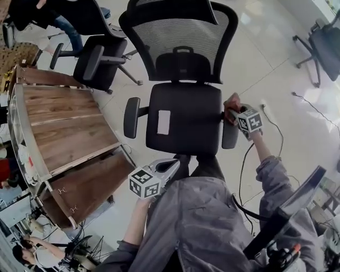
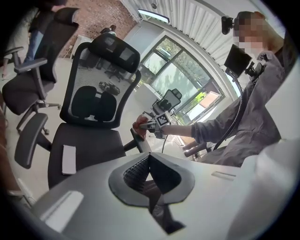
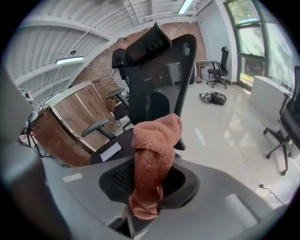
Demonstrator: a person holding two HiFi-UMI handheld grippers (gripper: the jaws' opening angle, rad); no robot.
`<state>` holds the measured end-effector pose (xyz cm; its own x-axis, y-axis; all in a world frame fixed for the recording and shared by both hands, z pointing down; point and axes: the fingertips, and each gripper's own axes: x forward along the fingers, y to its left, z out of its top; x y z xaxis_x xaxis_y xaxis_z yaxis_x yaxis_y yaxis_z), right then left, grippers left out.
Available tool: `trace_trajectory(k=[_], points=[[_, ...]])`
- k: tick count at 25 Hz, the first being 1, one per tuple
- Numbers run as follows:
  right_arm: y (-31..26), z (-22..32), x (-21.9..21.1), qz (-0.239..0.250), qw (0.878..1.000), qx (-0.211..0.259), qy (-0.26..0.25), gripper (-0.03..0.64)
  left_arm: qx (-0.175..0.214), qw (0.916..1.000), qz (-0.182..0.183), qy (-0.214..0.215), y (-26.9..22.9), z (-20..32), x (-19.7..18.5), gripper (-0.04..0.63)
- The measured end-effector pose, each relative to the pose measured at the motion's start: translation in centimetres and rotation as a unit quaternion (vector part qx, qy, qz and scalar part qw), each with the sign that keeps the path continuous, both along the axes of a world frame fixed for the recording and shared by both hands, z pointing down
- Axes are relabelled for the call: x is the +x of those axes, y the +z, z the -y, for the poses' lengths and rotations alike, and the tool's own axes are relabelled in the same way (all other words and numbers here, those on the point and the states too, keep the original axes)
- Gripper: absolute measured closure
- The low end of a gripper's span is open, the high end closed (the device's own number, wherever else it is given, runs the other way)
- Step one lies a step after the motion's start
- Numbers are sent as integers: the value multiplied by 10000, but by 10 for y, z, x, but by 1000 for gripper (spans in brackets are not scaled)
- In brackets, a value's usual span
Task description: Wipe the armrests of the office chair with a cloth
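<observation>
Bright, even daylight fills the room. In the head view the pale floor point(image 1: 265, 64) carries soft glare toward the upper right, and shadows are faint. The left gripper view faces windows point(image 2: 185, 77) blown out white. A ceiling strip lamp point(image 3: 186, 5) glows in the right gripper view, where the cloth point(image 3: 152, 154) shows crisp nap. Both gripper views bend strongly, with black corners and soft near jaws.

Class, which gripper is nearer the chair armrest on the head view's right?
Right. The right gripper, clamping the cloth, is at that armrest; the left gripper hangs before the seat's front edge.
</observation>
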<state>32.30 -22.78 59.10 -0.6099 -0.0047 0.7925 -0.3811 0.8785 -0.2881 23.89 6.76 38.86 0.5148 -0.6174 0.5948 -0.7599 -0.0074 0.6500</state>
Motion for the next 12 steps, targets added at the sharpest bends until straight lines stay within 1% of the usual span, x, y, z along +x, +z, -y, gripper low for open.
trace_trajectory(k=[2, 5, 8, 12], points=[[4, 12, -14, 50, 10000, 38, -22, 518, -37, 10000, 17, -50, 0, -4, -4, 586], [8, 8, -22, 87, 9999, -41, -54, 518, -63, 10000, 32, -61, 0, -6, -8, 586], [6, -17, -13, 79, 9998, -136, -88, 518, -37, 10000, 35, 14, 0, -7, -8, 586], [0, -73, 12, 103, 9991, -395, -79, 518, 41, 9998, 38, 204, -1, -3, -7, 586]])
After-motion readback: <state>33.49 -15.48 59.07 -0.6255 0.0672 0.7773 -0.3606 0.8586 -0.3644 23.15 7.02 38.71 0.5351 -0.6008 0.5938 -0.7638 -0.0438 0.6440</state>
